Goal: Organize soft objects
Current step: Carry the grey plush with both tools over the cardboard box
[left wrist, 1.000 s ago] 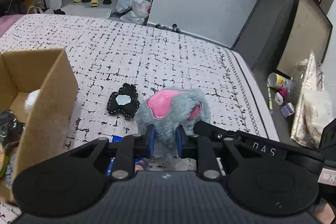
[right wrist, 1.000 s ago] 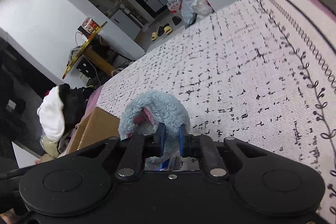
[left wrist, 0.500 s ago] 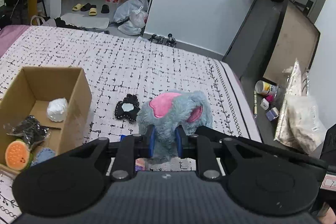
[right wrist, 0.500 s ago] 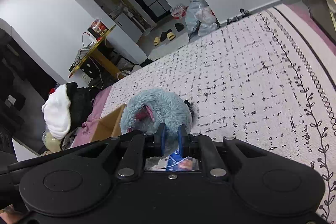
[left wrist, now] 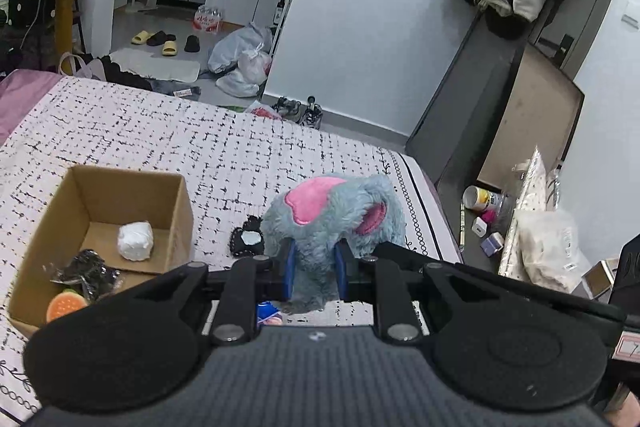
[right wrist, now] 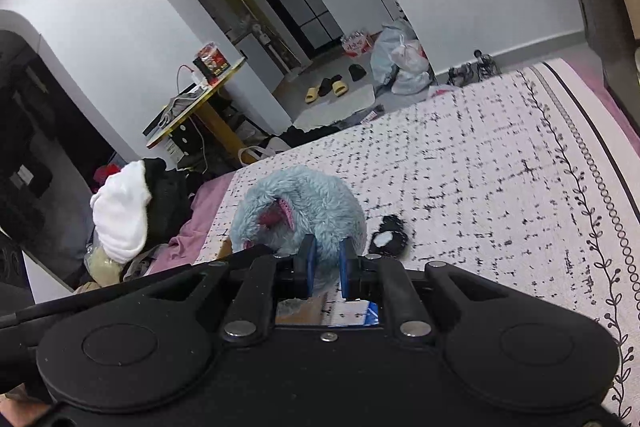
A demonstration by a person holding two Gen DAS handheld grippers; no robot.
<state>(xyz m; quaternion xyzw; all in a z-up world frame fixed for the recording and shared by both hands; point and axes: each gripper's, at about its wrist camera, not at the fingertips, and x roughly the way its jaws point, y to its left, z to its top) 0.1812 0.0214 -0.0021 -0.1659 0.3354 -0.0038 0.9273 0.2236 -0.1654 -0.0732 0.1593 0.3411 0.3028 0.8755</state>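
A grey plush elephant (left wrist: 336,215) with pink ears hangs above the patterned bed, gripped from two sides. My left gripper (left wrist: 314,269) is shut on its fur, and my right gripper (right wrist: 326,269) is shut on the same plush elephant (right wrist: 304,203). An open cardboard box (left wrist: 176,203) lies on the bed at the lower left of the left wrist view, holding a white soft ball (left wrist: 135,241), a black bundle (left wrist: 86,273) and an orange round toy (left wrist: 66,305). A small black toy with a white patch (left wrist: 249,241) lies on the bed beside the box; the right wrist view shows this black toy (right wrist: 387,239) too.
The bed's right edge (left wrist: 424,187) drops to a floor with bottles and plastic bags (left wrist: 548,239). A dark cabinet (left wrist: 500,123) stands beyond. Clothes are piled (right wrist: 124,211) at the bed's left side in the right wrist view. A blue packet (left wrist: 269,311) lies under the grippers.
Both grippers rose with the elephant still held, so the bed dropped away. The box interior and its contents came fully into the left wrist view.
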